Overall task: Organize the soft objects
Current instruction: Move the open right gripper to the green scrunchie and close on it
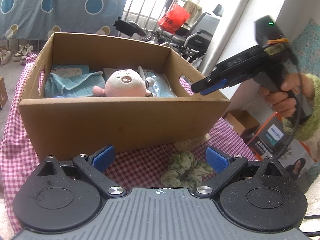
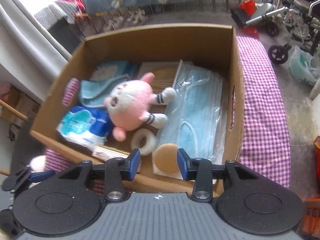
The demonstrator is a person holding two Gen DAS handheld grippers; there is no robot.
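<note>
On the pink-and-white checked cloth (image 1: 140,166) that covers the worktop stands an open brown cardboard box (image 1: 120,120), and your soft things lie inside it. The round pink-and-white plush toy (image 2: 130,108) rests near the middle of the box floor, lying over a folded light-blue cloth (image 2: 96,94) on its left. To its right is a clear plastic pack of blue face masks (image 2: 200,116). At the near left sits a blue-and-white soft packet (image 2: 84,126); a white foam ring (image 2: 143,140) and a round tan sponge pad (image 2: 167,158) lie at the near edge.

Your right gripper (image 2: 158,163) hangs over the near right corner of the box, pointing down into it. Its jaws stand partly apart with nothing pressed between the blue pads (image 2: 134,164); the tan pad shows in the gap below them.

Your left gripper (image 1: 160,158) is held low in front of the box with its jaws wide apart and empty. A crumpled green-and-white fabric scrunchie (image 1: 186,170) lies on the checked cloth just beside its right finger, outside the box.
</note>
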